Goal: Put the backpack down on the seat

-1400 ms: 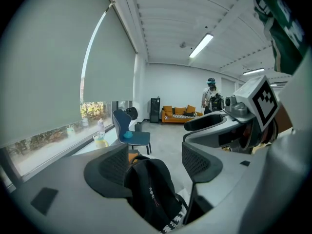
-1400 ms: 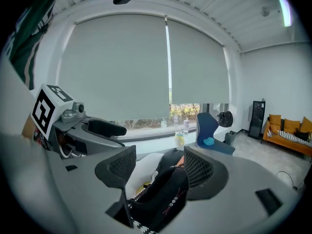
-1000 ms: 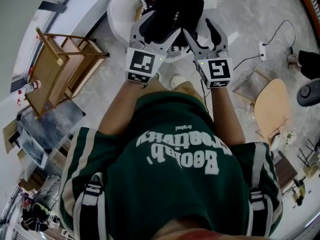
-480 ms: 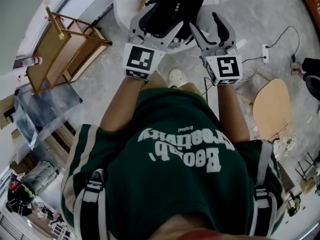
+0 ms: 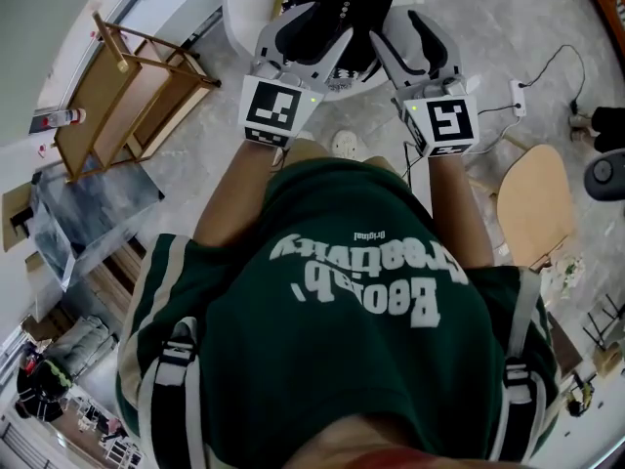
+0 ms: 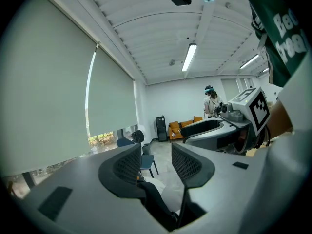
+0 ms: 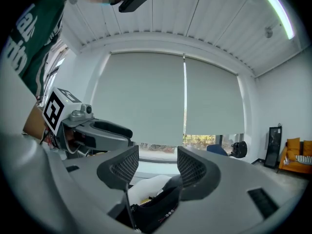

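The black backpack (image 5: 337, 3) lies on the white seat (image 5: 244, 8) at the top of the head view. My left gripper (image 5: 303, 37) straddles its near left corner and its jaws are closing. In the left gripper view (image 6: 156, 162) the pads stand apart with only air between them; black fabric (image 6: 156, 206) sits low between the jaw bases. My right gripper (image 5: 405, 37) is at the pack's near right side. Its jaws (image 7: 158, 167) are open, with the backpack (image 7: 158, 204) and the white seat (image 7: 146, 186) below the pads.
A wooden chair frame (image 5: 117, 96) stands at the left. A tan chair seat (image 5: 532, 203) and a power strip with cable (image 5: 518, 96) lie on the floor at the right. A white shoe (image 5: 344, 145) shows below the grippers. A person (image 6: 210, 101) stands far off.
Both grippers and the backpack have shifted toward the top of the head view. The grippers stay at the pack's near end, one on each side.
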A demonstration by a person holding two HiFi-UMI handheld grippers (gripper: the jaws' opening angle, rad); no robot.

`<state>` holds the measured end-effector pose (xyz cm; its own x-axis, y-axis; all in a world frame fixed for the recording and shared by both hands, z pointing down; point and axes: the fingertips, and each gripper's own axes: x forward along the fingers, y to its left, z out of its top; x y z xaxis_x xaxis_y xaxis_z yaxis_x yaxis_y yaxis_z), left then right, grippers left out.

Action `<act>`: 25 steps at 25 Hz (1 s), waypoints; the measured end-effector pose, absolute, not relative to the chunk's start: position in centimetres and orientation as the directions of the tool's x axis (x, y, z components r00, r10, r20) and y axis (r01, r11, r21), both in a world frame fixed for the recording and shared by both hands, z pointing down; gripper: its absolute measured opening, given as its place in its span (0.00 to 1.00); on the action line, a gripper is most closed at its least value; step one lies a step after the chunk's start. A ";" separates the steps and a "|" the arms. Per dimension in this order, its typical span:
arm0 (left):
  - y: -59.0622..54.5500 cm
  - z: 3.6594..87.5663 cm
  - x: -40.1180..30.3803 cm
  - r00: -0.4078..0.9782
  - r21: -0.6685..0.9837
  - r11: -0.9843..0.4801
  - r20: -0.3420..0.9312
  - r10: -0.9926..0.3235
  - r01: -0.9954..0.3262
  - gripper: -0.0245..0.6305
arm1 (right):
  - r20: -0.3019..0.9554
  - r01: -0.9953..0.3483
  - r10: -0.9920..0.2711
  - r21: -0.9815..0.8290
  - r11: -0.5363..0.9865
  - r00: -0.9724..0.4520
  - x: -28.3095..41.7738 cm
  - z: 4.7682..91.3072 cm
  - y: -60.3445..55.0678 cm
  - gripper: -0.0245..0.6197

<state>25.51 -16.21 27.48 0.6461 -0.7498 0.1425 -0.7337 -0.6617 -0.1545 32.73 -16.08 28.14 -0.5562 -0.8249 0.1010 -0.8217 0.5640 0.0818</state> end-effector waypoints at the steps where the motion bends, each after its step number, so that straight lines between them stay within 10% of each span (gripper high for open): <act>1: -16.1 27.6 25.5 0.644 -0.151 -0.661 0.148 -0.751 -0.736 0.34 | 0.097 -0.823 -0.826 0.081 0.562 -0.555 32.8 28.1 -15.9 0.44; 3: -16.0 28.0 25.2 0.625 -0.152 -0.644 0.159 -0.765 -0.750 0.24 | 0.092 -0.833 -0.838 0.095 0.545 -0.538 32.8 28.0 -15.8 0.16; 5: -16.0 28.3 24.7 0.599 -0.163 -0.622 0.170 -0.783 -0.766 0.07 | 0.104 -0.828 -0.835 0.112 0.550 -0.541 32.6 28.1 -15.5 0.10; 25: -15.3 27.6 25.4 0.628 -0.146 -0.646 0.151 -0.763 -0.750 0.07 | 0.097 -0.801 -0.815 0.151 0.580 -0.572 31.9 27.4 -14.3 0.09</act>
